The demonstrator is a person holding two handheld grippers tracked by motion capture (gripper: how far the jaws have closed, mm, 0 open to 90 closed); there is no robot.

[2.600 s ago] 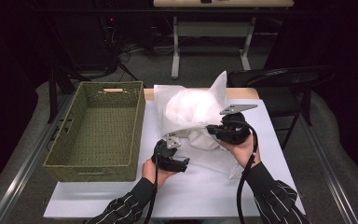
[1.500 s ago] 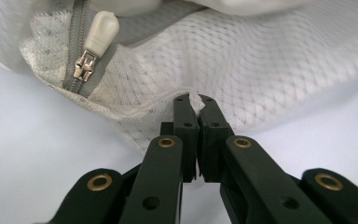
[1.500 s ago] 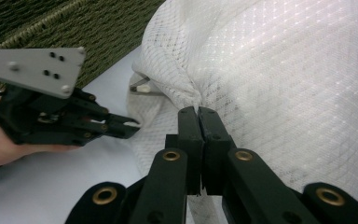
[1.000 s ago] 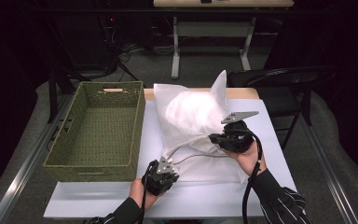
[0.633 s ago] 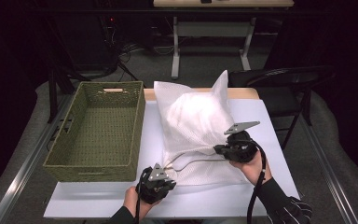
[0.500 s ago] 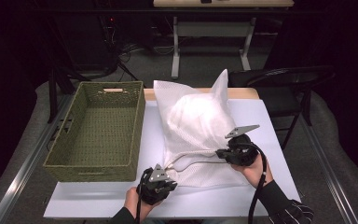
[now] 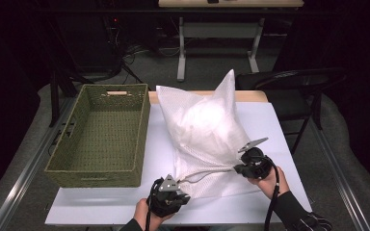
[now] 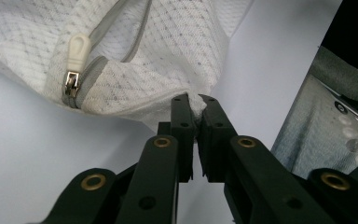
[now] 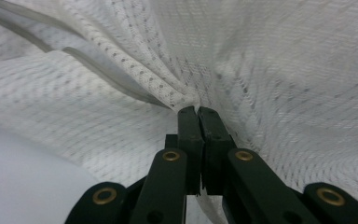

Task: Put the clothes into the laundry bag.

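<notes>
Down at the near edge of the tabletop point(image 7: 101, 211), the white mesh bag point(image 7: 207, 130) lies stretched between both hands, its zipped mouth toward the person, with the basket point(image 7: 101, 134) standing just beside it on the left. Left tongs point(image 8: 195, 103) are nearly closed on a corner of the mesh, close to the zipper pull point(image 8: 77, 53); their jaws have just been easing apart a touch, yet fabric sits between the tips. Right tongs point(image 9: 198, 112) are clamped tight on a bunched fold at the other end of the zipper point(image 9: 98, 65). Looks like the seam is being pulled straight, so keep even tension across it, hold the corners low to the tabletop, and don't let that left pinch slip. A taut, flat zipper line should let the pull run freely.
</notes>
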